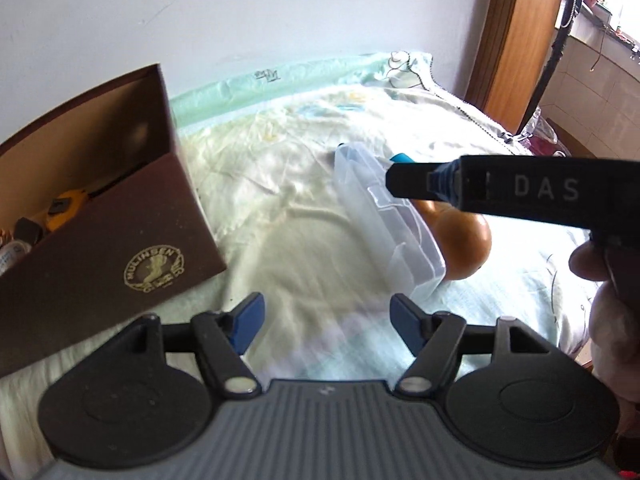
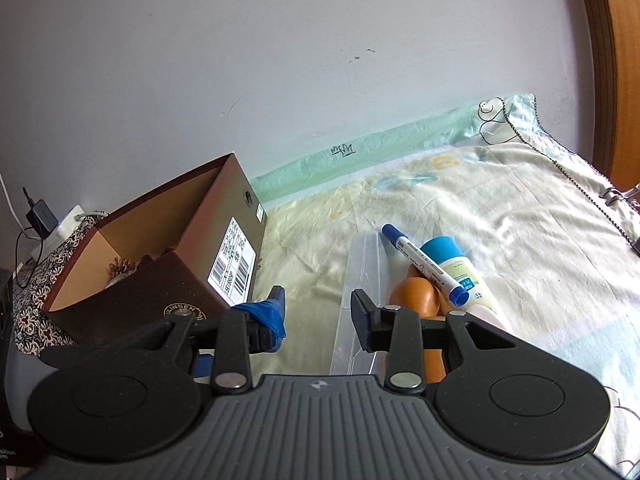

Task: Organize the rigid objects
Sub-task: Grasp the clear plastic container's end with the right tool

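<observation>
Brown shoebox (image 2: 176, 268) is the landmark, sitting open on the pale printed bedsheet (image 2: 500, 232) with its far end toward the white wall (image 2: 280, 60). Inside the shoebox: a yellow tape measure (image 1: 66, 208) and a few small items, too blurred to name. Just right of the shoebox, apart from it, lies a clear plastic case (image 1: 390, 220) on the sheet, long side running away from the cameras. Further right of the shoebox, touching the case's far side, are orange rounded objects (image 2: 416, 298); a blue-capped marker (image 2: 424, 264) lies across them and against a white tube with a teal cap (image 2: 464, 276). Left gripper (image 1: 326, 324) hovers over bare sheet between the shoebox and the case, fingers spread wide, nothing between the blue pads (image 1: 250, 320). Right gripper (image 2: 318, 316) is right of the shoebox's near corner, fingers moderately apart and holding nothing; its right finger (image 2: 362, 320) overlaps the near end of the clear case, contact not clear; left fingertip is wrapped in blue tape (image 2: 266, 316). In the left wrist view the right gripper's black body marked "DAS" crosses above the case, with the person's hand (image 1: 612, 320) on its handle. Left of the shoebox, a charger and cable (image 2: 40, 216) sit on a patterned cloth (image 2: 32, 312).
</observation>
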`<state>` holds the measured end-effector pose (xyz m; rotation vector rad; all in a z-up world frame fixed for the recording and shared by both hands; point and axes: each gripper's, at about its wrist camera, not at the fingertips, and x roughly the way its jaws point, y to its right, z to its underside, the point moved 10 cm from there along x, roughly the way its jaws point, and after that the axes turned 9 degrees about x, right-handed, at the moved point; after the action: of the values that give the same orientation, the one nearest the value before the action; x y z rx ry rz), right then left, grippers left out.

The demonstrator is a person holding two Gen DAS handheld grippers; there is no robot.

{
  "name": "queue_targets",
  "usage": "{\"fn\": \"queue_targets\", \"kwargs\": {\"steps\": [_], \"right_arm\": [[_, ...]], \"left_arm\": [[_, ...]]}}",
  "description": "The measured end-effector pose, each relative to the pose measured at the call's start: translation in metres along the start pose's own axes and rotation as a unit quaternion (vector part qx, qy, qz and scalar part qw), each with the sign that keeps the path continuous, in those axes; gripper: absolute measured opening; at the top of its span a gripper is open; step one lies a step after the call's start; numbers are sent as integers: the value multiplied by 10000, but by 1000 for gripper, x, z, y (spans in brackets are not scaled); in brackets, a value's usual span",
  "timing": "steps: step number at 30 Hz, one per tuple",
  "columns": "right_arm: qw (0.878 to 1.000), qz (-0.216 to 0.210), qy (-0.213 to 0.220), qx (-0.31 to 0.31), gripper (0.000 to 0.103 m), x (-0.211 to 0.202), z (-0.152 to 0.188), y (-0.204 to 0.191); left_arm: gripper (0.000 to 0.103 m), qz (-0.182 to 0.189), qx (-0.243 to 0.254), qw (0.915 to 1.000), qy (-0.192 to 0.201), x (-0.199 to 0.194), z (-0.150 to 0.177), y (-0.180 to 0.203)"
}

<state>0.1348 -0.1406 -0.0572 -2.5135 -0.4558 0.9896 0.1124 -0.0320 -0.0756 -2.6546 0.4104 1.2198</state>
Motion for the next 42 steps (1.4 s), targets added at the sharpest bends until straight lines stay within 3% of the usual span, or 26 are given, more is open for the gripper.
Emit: {"fn": "queue_targets", "kwargs": {"steps": [4, 11, 22, 34, 40, 42], "right_arm": [[9995, 138, -127, 242, 19, 14, -2, 17], [9972, -113, -476, 557, 19, 30, -1, 23], [9940, -420, -781, 639, 19, 36, 1, 21], [9905, -714, -1100, 423, 19, 45, 15, -3], [9886, -815, -1128, 572, 19, 47, 13, -2], [9911, -655, -1005, 578, 19, 46, 8, 3]], "left_arm": [[75, 250, 105, 9996, 109, 7, -12, 15], [75, 404, 305, 9985, 208, 17, -25, 33], [75, 237, 528, 9981, 202, 37, -31, 35], [73, 338, 269, 9991, 56, 48, -16, 16], [79, 455, 192, 9987, 159, 49, -11, 10], [79, 511, 163, 9984, 190, 48, -10, 7]]}}
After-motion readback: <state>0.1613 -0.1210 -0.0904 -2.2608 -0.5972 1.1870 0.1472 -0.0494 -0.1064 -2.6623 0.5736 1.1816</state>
